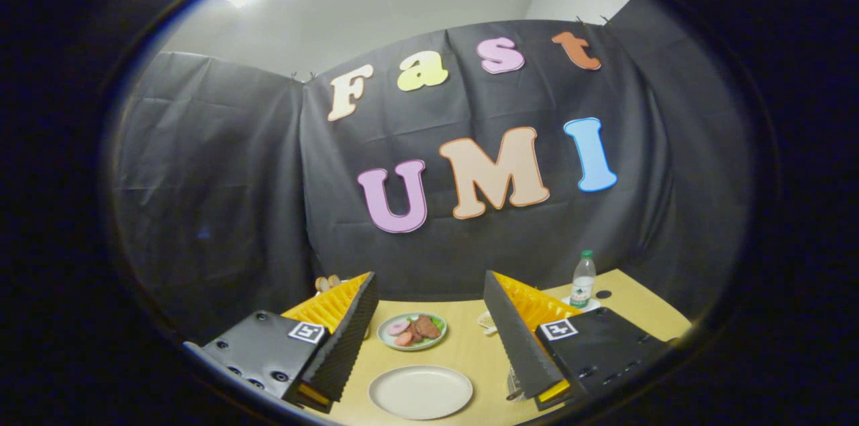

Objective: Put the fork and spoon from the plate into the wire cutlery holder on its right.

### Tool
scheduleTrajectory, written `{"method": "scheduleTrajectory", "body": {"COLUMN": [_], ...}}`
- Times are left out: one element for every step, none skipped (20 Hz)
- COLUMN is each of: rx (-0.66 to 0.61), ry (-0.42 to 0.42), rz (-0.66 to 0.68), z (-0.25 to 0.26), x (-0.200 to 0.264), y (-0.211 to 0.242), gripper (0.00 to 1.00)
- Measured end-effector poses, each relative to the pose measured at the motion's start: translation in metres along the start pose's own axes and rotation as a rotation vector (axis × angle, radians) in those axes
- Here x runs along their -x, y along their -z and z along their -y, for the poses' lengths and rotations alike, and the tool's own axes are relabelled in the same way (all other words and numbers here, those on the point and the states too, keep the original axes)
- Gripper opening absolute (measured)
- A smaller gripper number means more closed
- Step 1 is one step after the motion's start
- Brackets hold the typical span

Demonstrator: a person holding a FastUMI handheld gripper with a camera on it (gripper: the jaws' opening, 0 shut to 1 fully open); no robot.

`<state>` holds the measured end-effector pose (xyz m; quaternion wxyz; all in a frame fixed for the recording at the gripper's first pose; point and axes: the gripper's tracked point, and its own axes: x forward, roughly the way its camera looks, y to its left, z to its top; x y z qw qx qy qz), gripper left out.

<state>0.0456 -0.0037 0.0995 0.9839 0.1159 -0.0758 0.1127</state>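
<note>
My gripper (429, 275) is held above the yellow table (470, 352), open, with nothing between its wide-apart fingers. Low between the fingers lies a white oval plate (421, 391); its visible surface looks bare. Just right of that plate, a bit of metal wire (513, 387) pokes out from behind the right finger (513, 339); it seems to be the cutlery holder, and most of it is hidden. I cannot make out a fork or spoon.
Beyond the white plate sits a green-rimmed plate of sliced meat (411, 331). A small white meshed object (488, 323) lies by the right finger. A water bottle (583, 280) stands at the back right. Tan objects (327, 282) peek over the left finger.
</note>
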Motion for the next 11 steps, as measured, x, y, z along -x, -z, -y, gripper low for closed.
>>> {"method": "scheduleTrajectory", "body": {"rx": [0.006,0.011,0.016,0.023,0.030,0.038,0.049,0.064,0.079,0.092,0.097], "ry": [0.009,0.020,0.031,0.045,0.062,0.081,0.101,0.124,0.150,0.172,0.190], "rz": [0.003,0.010,0.019,0.022,0.022,0.020,0.017,0.018,0.017,0.014,0.005], "z": [0.001,0.001,0.002,0.005,0.008,0.012,0.015,0.019,0.024,0.027,0.028], "x": [0.000,0.000,0.002,0.001,0.002,0.003,0.004,0.006,0.007,0.008,0.009], "y": [0.002,0.002,0.001,0.001,0.002,0.004,0.005,0.005,0.006,0.009,0.013], "gripper": [1.00,1.00,1.00,1.00,1.00,1.00,1.00,1.00,1.00,1.00,1.00]}}
